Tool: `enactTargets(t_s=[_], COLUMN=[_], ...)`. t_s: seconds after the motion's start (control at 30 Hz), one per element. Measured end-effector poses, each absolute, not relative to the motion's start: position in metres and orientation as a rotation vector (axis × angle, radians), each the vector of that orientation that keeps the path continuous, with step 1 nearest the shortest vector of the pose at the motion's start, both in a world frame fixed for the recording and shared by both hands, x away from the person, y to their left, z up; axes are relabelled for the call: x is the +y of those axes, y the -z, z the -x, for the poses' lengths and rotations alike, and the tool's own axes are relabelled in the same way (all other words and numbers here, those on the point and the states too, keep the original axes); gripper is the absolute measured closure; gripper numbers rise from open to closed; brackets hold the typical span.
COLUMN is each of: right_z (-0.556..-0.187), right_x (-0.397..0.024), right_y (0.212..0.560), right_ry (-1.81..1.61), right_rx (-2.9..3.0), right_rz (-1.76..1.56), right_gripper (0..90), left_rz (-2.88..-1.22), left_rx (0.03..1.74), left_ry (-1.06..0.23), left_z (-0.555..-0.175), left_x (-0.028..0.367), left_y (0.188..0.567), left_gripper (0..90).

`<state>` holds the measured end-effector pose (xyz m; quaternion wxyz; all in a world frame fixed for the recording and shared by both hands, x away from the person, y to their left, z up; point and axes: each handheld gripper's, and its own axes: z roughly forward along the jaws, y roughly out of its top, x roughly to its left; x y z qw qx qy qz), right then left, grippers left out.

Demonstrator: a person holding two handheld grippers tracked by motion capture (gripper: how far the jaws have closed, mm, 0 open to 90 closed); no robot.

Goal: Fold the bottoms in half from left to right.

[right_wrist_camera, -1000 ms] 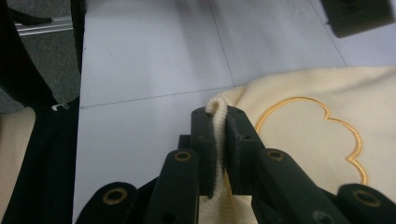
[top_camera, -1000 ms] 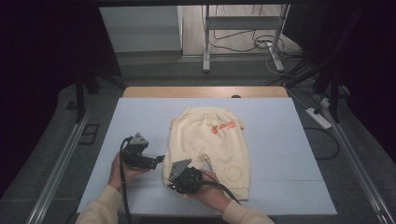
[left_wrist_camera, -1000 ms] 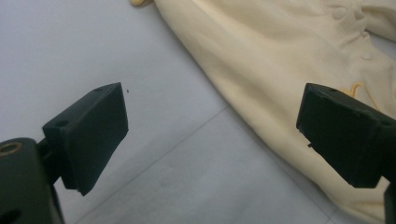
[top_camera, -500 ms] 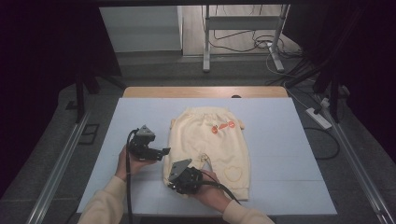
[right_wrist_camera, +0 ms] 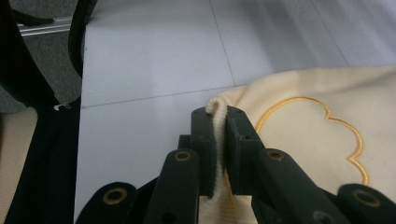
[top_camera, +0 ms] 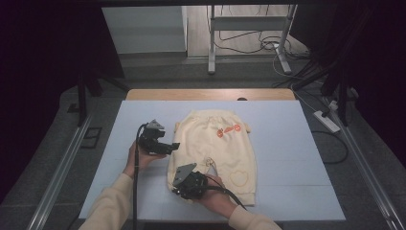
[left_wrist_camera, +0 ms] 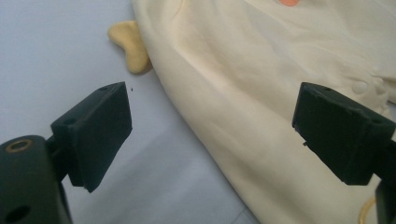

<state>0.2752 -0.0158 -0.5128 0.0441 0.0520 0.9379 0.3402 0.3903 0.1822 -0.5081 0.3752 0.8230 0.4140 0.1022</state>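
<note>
Cream garment lies flat mid-tabletop, long axis running away from the person. R gripper has jaws clamped on its near-left hem corner. L gripper, jaws apart, hovers just left of its left edge, nearer the far corner.

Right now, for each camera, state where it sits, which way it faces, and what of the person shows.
High view: fixed above the near table edge, facing forward and down on the cream cotton garment; both forearms, left tongs and right tongs show.
Left gripper view: rides the left tongs, open, facing the garment's side edge.
Right gripper view: rides the right tongs, shut on the ribbed hem.
All three share the garment.
</note>
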Motion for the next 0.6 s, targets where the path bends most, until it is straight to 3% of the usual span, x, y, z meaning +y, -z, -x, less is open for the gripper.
enactTargets(t_s=[0.6], right_z=[-0.275], right_x=[-0.016], right_y=[0.513], right_ry=[-1.032], right_rx=[2.868], right_rz=[-0.152], right_gripper=[82.3], left_rz=[-2.124], left_rx=[1.077], left_ry=[-0.256], left_z=[-0.423], left_x=[0.174], left_y=[0.512], left_gripper=[13.5])
